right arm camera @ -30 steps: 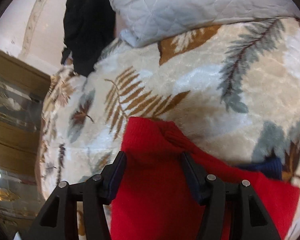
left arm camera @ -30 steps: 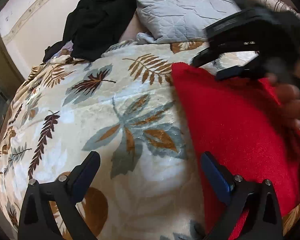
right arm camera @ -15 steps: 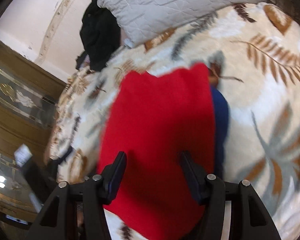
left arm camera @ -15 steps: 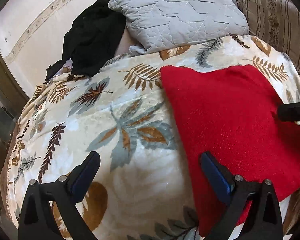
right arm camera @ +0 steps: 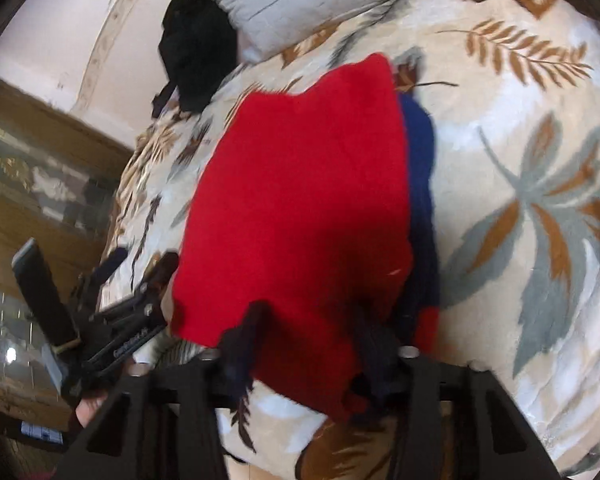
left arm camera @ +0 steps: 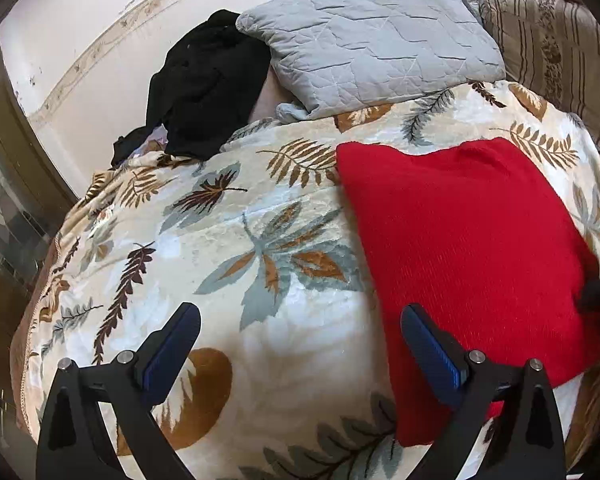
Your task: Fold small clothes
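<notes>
Red knit sweater (left arm camera: 464, 256) lies folded flat on the leaf-print bed blanket (left arm camera: 236, 248), below the grey pillow (left arm camera: 372, 40). Left gripper (left arm camera: 300, 344) has fingers wide, empty, at the sweater's left edge; right gripper (right arm camera: 308, 344) is too blurred to tell. Risk: a one-layer pinch drags the fold open, exposing more navy trim (right arm camera: 420, 168).

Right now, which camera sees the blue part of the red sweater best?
The right wrist view. There the blue part runs as a long strip along one edge of the red sweater, though the picture is a bit blurred. The left wrist view shows the sweater sharply, but no blue at all.
</notes>
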Available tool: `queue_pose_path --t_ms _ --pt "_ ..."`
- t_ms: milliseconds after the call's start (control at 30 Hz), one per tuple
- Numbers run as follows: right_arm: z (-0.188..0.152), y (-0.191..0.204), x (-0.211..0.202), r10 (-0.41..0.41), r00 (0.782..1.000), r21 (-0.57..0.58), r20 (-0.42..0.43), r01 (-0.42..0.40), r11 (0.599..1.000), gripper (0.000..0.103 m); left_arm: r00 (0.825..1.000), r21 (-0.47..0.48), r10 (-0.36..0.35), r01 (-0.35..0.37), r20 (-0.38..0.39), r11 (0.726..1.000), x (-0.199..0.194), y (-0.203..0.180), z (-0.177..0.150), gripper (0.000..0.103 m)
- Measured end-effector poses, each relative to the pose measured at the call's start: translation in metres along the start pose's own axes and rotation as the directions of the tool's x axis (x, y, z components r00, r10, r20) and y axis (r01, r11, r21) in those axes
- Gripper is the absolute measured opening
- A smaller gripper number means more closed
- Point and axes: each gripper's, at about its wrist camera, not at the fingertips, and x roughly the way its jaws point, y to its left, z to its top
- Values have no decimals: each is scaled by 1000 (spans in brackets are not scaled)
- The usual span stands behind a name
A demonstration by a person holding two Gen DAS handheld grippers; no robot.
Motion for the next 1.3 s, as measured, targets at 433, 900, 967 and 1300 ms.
queue_pose_path --t_ms 433,900,967,1300 --pt "6 -22 -60 134 951 49 279 -154 987 68 995 -72 -47 53 83 996 -22 17 5 100" --pt "6 -18 -69 158 930 -2 332 -167 986 68 996 -79 -52 58 78 995 -22 18 6 100" --pt "6 -17 -70 167 928 -9 334 -174 985 68 996 -81 -53 59 78 995 -22 18 6 100" --pt "6 -13 -73 188 920 -37 344 -187 982 69 995 -82 -61 67 75 994 -23 19 6 100"
